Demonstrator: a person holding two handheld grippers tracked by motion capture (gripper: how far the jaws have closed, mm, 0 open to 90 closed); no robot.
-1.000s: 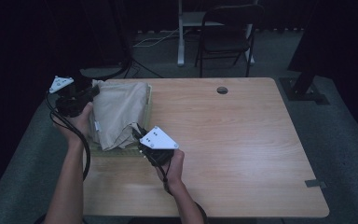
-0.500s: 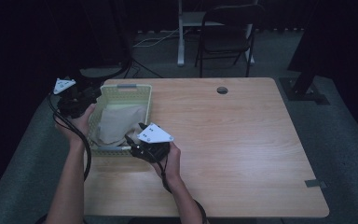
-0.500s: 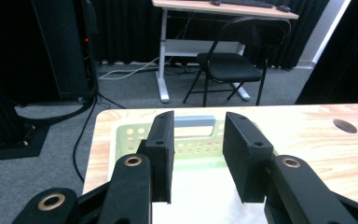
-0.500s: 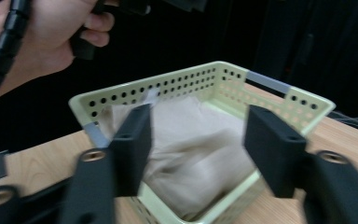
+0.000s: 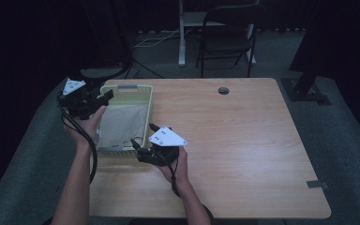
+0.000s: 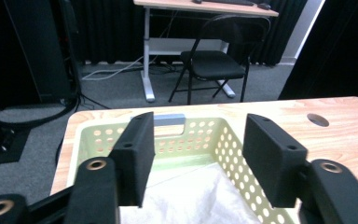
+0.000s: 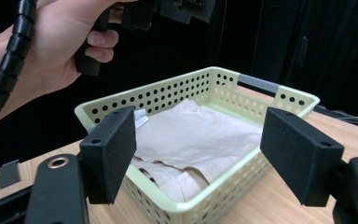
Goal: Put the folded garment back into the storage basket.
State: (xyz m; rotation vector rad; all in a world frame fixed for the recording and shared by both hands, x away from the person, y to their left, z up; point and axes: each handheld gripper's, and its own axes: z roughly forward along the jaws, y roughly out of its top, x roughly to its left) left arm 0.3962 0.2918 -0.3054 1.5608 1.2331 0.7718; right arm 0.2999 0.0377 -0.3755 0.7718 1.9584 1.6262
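At the table's (image 5: 243, 140) left-rear corner, the beige cloth (image 5: 121, 125) lies inside the pale-green perforated basket (image 5: 147, 112). Both your claws, left (image 5: 104, 97) & right (image 5: 143, 140), hang spread, holding nothing. Placing looks done; next prob. withdraw. Basket sits near table's left edge; open room to its right.

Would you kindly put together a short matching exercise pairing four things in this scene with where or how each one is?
Things:
1. beige cloth
2. green basket
3. folding chair
4. round hole

Places or states:
A. on the floor beyond the table's far edge
B. in the tabletop near its far edge
C. lying folded inside the basket
D. on the table's left part, between the two open grippers

Pairs: 1-C, 2-D, 3-A, 4-B
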